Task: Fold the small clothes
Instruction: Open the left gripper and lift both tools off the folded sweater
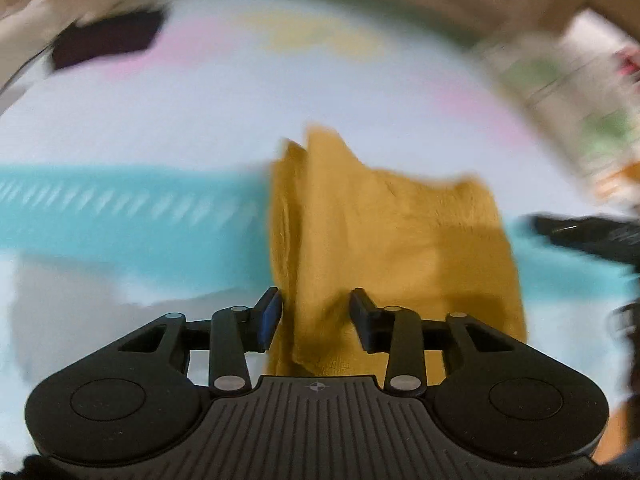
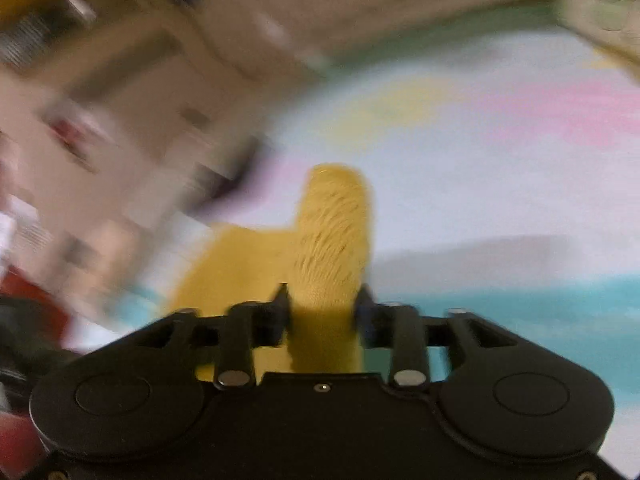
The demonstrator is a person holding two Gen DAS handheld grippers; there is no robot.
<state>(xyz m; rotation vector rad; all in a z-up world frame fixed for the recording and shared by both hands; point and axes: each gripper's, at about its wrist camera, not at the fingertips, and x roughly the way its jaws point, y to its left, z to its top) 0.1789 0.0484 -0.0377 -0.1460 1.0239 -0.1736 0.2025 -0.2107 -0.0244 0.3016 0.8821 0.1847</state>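
The mustard-yellow cloth [image 1: 384, 240] is a small, soft, fuzzy piece, bunched into several layers with upright folds and a raw lower edge showing between the fingers of the left gripper [image 1: 316, 316]. It hangs in front of that gripper above a pale sheet [image 1: 200, 112] printed with a turquoise band [image 1: 120, 212] and faint pink and yellow patches; whether its far end rests on the sheet cannot be told through the blur. In the left wrist view the jaws stand apart: the blue-padded finger [image 1: 269, 318] lies against the left edge of the cloth, while the other finger [image 1: 362, 316] seems to sit just clear of it, so no firm clamp shows.

In the right wrist view the same cloth [image 2: 332, 240] rises as a rounded, ribbed roll between the fingers of the right gripper [image 2: 323, 312], with a flatter flap spreading to the left. Both fingers flank the roll closely; whether they press on it cannot be told.

A dark garment [image 1: 108, 38] lies at the far left of the sheet, well apart from the cloth. The other gripper's black tip [image 1: 592, 236] shows at the right edge of the left view
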